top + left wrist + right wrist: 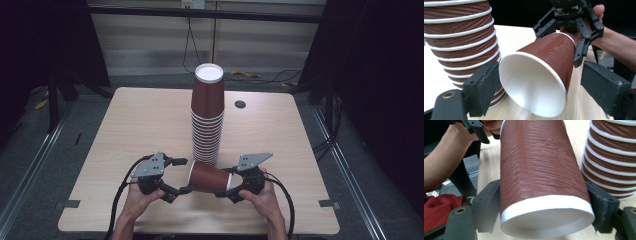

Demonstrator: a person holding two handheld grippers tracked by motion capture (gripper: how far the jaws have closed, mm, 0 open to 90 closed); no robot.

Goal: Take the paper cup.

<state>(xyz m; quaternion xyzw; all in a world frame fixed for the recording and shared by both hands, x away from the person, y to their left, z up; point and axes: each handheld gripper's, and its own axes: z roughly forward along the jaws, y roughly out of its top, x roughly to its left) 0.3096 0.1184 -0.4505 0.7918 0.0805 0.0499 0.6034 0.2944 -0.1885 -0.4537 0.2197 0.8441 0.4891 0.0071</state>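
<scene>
Fingers of the right gripper (231, 188) are clamping the base end of 1 brown paper cup (210, 177), lying sideways above the surface (125, 130) before the cup stack (207, 117). Left gripper (181, 176) fingers are standing open around its mouth. Light, crushable; grip the stiffer rims gently.

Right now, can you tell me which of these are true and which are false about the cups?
1. The right gripper holds a cup. True.
2. That cup stands upright. False: it lies level, its mouth toward the left gripper.
3. The stack is upside down. True.
4. The cups are blue. False: they are brown with white rims.
5. The left gripper squeezes the cup. False: its jaws stand open around the mouth.
</scene>
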